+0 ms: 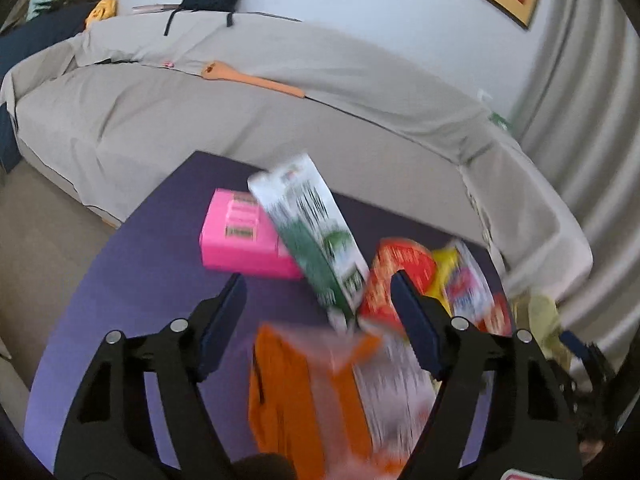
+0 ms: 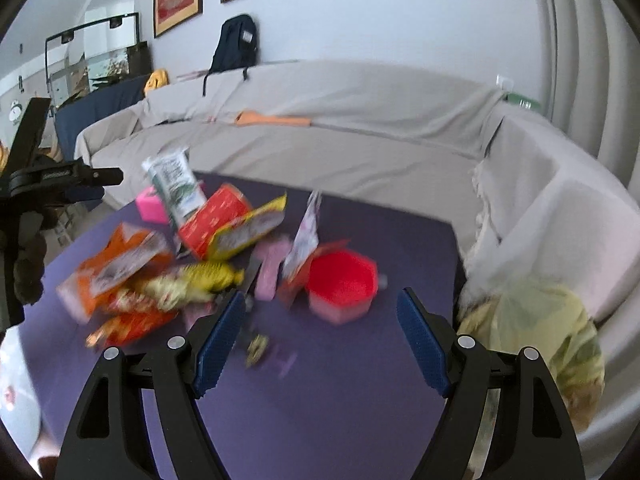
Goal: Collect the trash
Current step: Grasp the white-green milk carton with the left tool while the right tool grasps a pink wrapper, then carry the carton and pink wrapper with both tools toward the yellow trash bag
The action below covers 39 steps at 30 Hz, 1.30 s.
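Note:
Trash lies heaped on a purple table [image 1: 140, 264]. In the left wrist view my left gripper [image 1: 318, 292] is open above an orange packet [image 1: 296, 396], with a green and white carton [image 1: 316, 236], a pink box [image 1: 240, 236] and a red wrapper [image 1: 396, 272] just beyond. In the right wrist view my right gripper [image 2: 322, 310] is open and empty over the table [image 2: 360, 400], just short of a red tub [image 2: 342, 280]. The orange packet [image 2: 116, 268], a gold wrapper [image 2: 192, 282], the carton [image 2: 174, 186] and a yellow packet [image 2: 248, 232] lie to its left. The images are blurred.
A grey covered sofa [image 2: 340, 128] wraps around the table's far and right sides. A pale yellow plastic bag [image 2: 540, 344] sits at the table's right edge, also showing in the left wrist view [image 1: 540, 320]. A dark backpack [image 2: 236, 44] rests on the sofa back.

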Tool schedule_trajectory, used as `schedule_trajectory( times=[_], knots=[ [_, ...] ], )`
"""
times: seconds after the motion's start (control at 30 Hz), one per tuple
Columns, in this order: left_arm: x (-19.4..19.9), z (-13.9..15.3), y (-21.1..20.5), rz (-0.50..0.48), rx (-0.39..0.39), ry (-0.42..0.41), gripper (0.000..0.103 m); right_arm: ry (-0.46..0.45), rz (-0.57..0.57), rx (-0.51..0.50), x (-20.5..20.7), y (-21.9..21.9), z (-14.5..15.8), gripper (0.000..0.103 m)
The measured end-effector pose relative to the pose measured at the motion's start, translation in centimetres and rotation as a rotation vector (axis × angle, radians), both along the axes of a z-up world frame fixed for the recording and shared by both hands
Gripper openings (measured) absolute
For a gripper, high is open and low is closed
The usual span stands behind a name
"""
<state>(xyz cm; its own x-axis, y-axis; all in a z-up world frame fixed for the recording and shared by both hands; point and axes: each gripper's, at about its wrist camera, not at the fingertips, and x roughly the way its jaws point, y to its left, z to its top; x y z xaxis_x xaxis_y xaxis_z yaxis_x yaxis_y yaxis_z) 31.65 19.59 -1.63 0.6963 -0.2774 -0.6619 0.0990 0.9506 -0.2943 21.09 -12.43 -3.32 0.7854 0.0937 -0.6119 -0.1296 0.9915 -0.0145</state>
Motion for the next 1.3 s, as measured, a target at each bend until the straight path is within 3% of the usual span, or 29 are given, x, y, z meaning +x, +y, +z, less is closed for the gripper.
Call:
schedule_trajectory(
  times=[0.13,0.27,0.37,0.4,0.43,0.6,0.73,0.87,1.0,1.07,1.1,1.17,1.3],
  knots=[
    [3.8,-1.2,0.1,0.036,-0.038,0.025,0.07,0.001,0.009,0.017,1.7,0.0,-0.4,0.074],
    [6.9,-2.6,-0.2,0.083,-0.024,0.059,0.063,0.065,0.029,0.027,3.2,0.6,-1.5,0.074],
    [8.0,-3.7,-0.9,0.084,-0.015,0.097,0.052,0.09,0.042,0.012,4.1,1.6,-1.9,0.074],
    [8.3,-3.9,-0.9,0.082,-0.012,0.104,0.041,0.092,0.042,0.003,4.2,1.9,-2.0,0.074],
    [8.2,-4.1,-1.0,0.077,-0.012,0.109,0.035,0.095,0.044,-0.002,4.6,2.3,-1.9,0.074],
    [5.6,-3.3,-0.3,0.029,-0.025,0.064,0.031,0.09,0.041,-0.009,6.2,3.0,-1.2,0.074],
    [3.6,-2.3,0.2,0.008,-0.022,0.034,0.028,0.124,0.048,-0.044,10.0,3.0,-0.5,0.072],
    [2.3,-1.4,0.5,0.004,-0.022,0.007,0.027,0.219,0.06,-0.074,14.5,3.0,-1.6,0.05],
    [1.5,-1.1,0.7,0.026,-0.005,-0.004,0.026,0.3,0.066,-0.078,17.7,3.1,-3.6,0.047],
    [1.2,-1.2,0.9,0.039,-0.014,0.006,0.026,0.328,0.082,-0.068,18.3,3.0,-4.4,0.043],
    [1.0,-1.1,0.9,0.042,-0.015,0.006,0.026,0.351,0.091,-0.063,18.6,2.9,-5.0,0.03],
    [0.6,-0.9,0.8,0.046,-0.008,-0.002,0.026,0.391,0.109,-0.048,18.7,2.7,-5.8,0.019],
    [0.1,-0.4,0.3,0.032,0.001,-0.011,0.026,0.371,0.116,-0.067,17.7,2.5,-5.1,0.015]
  ],
)
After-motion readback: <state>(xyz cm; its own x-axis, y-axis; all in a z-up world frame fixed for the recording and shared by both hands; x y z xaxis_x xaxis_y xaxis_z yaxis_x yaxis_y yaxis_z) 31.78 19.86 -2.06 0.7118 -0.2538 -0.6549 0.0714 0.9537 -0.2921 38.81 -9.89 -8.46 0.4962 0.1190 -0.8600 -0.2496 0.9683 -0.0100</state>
